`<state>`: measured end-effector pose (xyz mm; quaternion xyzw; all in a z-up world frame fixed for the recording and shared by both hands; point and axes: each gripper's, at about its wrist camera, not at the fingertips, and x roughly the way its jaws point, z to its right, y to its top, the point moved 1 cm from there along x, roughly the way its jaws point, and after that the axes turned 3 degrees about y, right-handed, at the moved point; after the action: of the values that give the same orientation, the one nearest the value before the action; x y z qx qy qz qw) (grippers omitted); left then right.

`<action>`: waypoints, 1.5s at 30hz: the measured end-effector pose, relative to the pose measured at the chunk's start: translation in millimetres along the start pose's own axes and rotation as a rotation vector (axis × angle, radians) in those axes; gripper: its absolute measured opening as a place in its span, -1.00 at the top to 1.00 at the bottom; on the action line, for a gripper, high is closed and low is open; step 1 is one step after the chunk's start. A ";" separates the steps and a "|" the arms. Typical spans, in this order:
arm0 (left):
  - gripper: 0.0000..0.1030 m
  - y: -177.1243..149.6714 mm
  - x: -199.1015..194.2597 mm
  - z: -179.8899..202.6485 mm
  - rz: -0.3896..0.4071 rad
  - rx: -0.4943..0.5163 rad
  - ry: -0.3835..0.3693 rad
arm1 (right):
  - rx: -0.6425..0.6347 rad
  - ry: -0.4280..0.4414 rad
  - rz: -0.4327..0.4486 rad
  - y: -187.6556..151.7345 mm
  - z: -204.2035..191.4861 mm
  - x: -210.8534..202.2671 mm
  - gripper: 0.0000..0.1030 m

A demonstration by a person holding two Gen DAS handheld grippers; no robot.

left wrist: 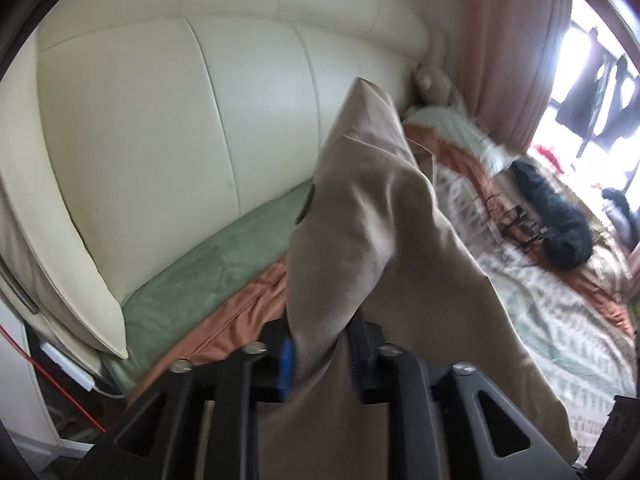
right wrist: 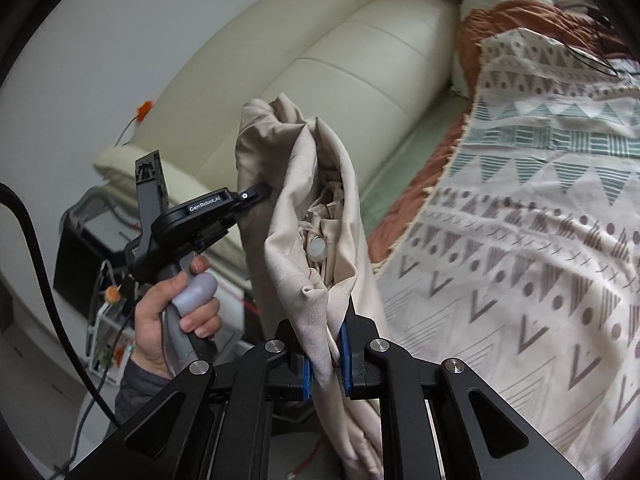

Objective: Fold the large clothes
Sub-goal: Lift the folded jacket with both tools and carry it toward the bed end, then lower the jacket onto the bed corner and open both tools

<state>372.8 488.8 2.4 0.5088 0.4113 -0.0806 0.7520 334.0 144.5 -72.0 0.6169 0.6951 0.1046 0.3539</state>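
A beige garment (left wrist: 368, 208) rises in a bunched fold from between my left gripper's (left wrist: 320, 344) fingers; the cloth fills the gap and touches both pads. In the right wrist view the same garment (right wrist: 296, 168) hangs in a gathered roll with a round button (right wrist: 317, 249) showing inside. My right gripper (right wrist: 324, 360) is shut on its lower part, blue pads pressed against the cloth. The left gripper (right wrist: 256, 194), held by a hand (right wrist: 176, 312), meets the garment's left side higher up. Both grippers hold it above the bed's edge.
A patterned blanket (right wrist: 520, 240) over an orange cover (left wrist: 240, 328) lies on the bed, with a green sheet (left wrist: 208, 272) along the cream padded headboard (left wrist: 160, 120). A black furry thing (left wrist: 560, 224) rests on the blanket. Pink curtains (left wrist: 512, 40) hang by the window. Cables and a black box (right wrist: 88, 248) stand beside the bed.
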 end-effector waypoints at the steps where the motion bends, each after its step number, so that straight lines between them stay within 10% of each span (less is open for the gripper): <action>1: 0.20 -0.2 3.6 -0.2 0.007 0.007 0.033 | 0.008 -0.002 -0.003 1.8 9.2 3.5 0.77; 5: -0.26 -10.5 -0.8 -15.8 0.046 -0.011 0.045 | 0.048 -0.041 -0.030 4.4 54.5 26.4 0.77; 11: -0.27 -60.0 -11.2 -55.9 0.017 -0.018 0.103 | 0.175 -0.127 -0.098 7.0 143.9 65.5 0.78; 26: -0.27 -172.8 -13.0 -94.6 -0.102 -0.146 0.143 | 0.233 -0.270 -0.159 36.0 211.8 84.0 0.61; 38: -0.28 -216.4 -24.0 -86.2 -0.129 -0.210 0.081 | 0.238 -0.207 -0.275 -29.5 191.9 67.6 -0.08; 45: -0.28 -239.4 -44.3 -86.3 -0.132 -0.254 0.050 | 0.241 -0.130 -0.367 -88.0 157.9 79.6 -0.09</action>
<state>168.5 435.1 -146.3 0.3834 0.4694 -0.0646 0.7928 364.0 153.6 -267.0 0.5234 0.7788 -0.0853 0.3350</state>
